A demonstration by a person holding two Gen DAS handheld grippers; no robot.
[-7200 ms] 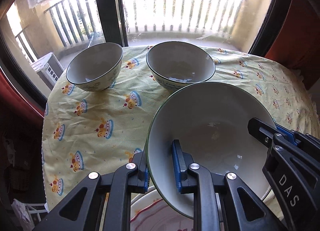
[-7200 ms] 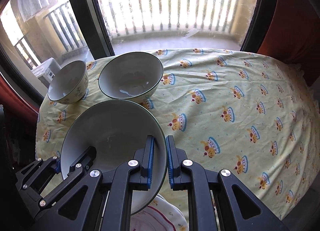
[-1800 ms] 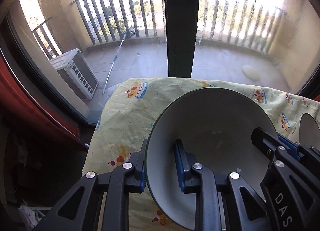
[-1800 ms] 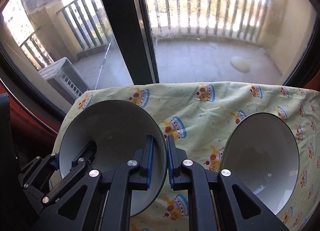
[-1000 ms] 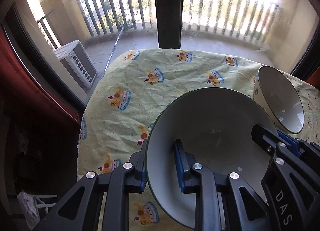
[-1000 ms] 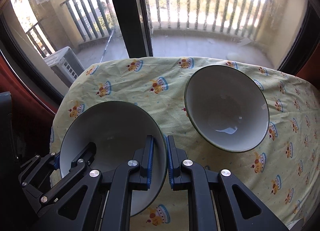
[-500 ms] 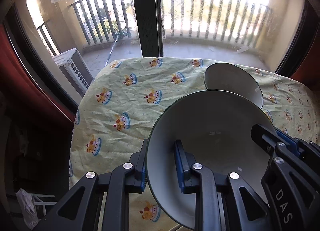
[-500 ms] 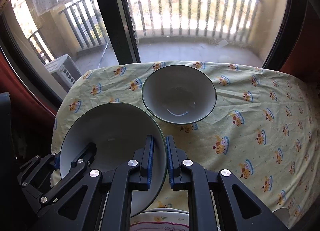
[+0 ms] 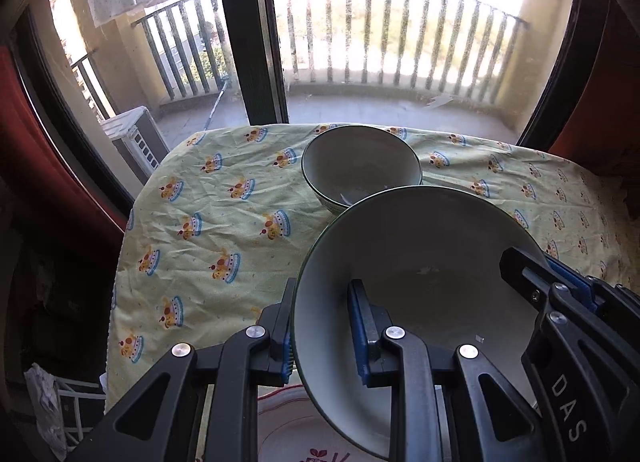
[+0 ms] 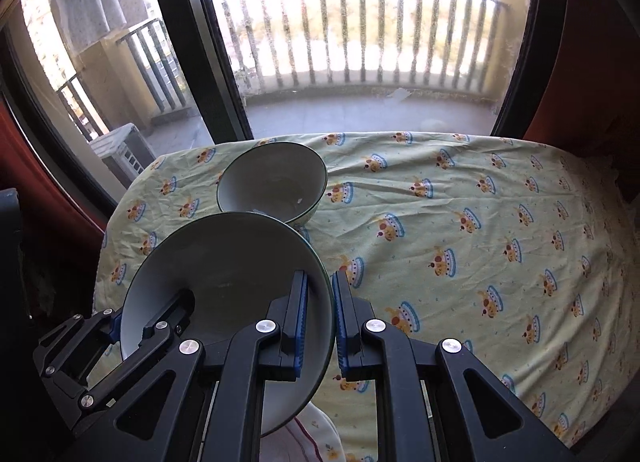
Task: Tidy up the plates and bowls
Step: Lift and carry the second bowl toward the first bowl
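- Nearest, low in the left wrist view, part of a white plate [image 9: 288, 428] with a red-lined rim and a dark red motif shows under the held dish; the right wrist view shows its edge [image 10: 320, 432] too.
- The left gripper [image 9: 322, 336] pinches the left rim of a large white bowl [image 9: 424, 262] with a thin dark green edge: one blue pad lies outside the wall, the other inside.
- The right gripper [image 10: 319, 320] clamps the opposite, right rim of the same large bowl [image 10: 224, 270], its jaws narrow with only the wall between the blue pads.
- Each view shows the other gripper's black frame on the far rim, so the bowl is carried between both, raised over the plate and the near part of the table.
- Beyond it a smaller bowl [image 9: 360, 172] with a green rim stands upright on the yellow tablecloth [image 9: 224, 222], which is printed with little crowned figures; the large bowl's far edge overlaps it in both views [image 10: 272, 182].
- The cloth to the right [image 10: 480, 242] is wrinkled.
- Farthest, a dark window frame [image 9: 252, 30] and glass face a balcony railing [image 9: 400, 34]; an air-conditioner unit [image 9: 134, 138] sits outside at left.
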